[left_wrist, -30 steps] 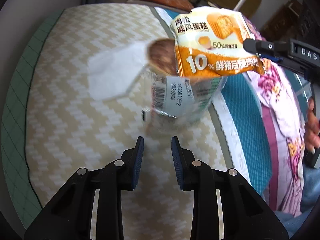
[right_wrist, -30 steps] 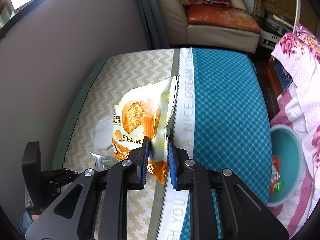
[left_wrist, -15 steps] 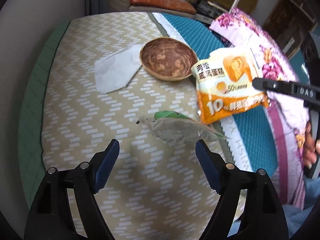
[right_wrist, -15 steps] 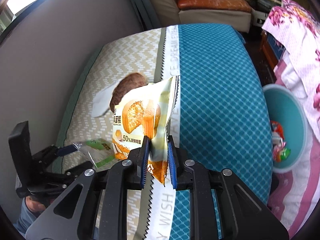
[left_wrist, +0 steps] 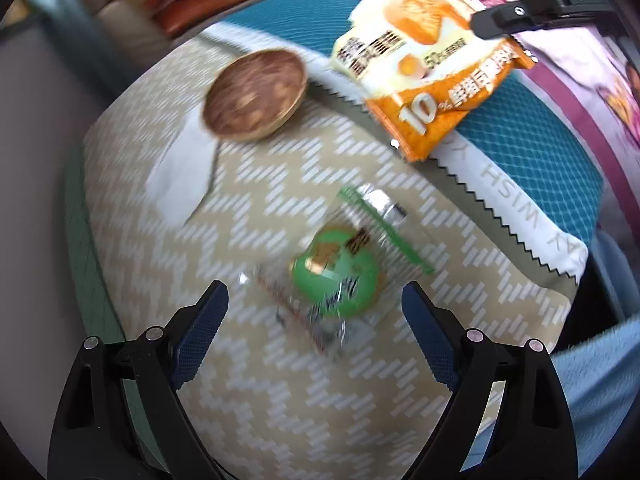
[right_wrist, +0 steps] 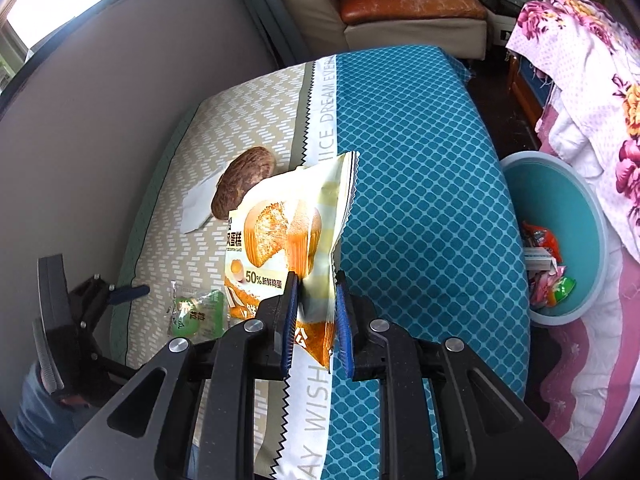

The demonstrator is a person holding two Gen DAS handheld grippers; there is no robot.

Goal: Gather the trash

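Observation:
My left gripper hangs over the zigzag-patterned tablecloth, its jaws wide and still opening. A clear wrapper with a round green label lies flat on the cloth just beyond the pads, touching neither. The right wrist view shows this wrapper at the lower left. My right gripper is shut on an orange and white cake packet and holds it upright above the cloth's seam. The left wrist view has that packet at the upper right.
A brown wooden bowl sits on a white paper sheet farther along the table. A teal bin holding several wrappers stands on the floor right of the table, beside a floral cloth. A sofa is behind.
My left jaws have spread from nearly shut to wide. The clear wrapper has dropped onto the cloth, green label up. My right gripper carried the packet to the right, toward the teal cloth.

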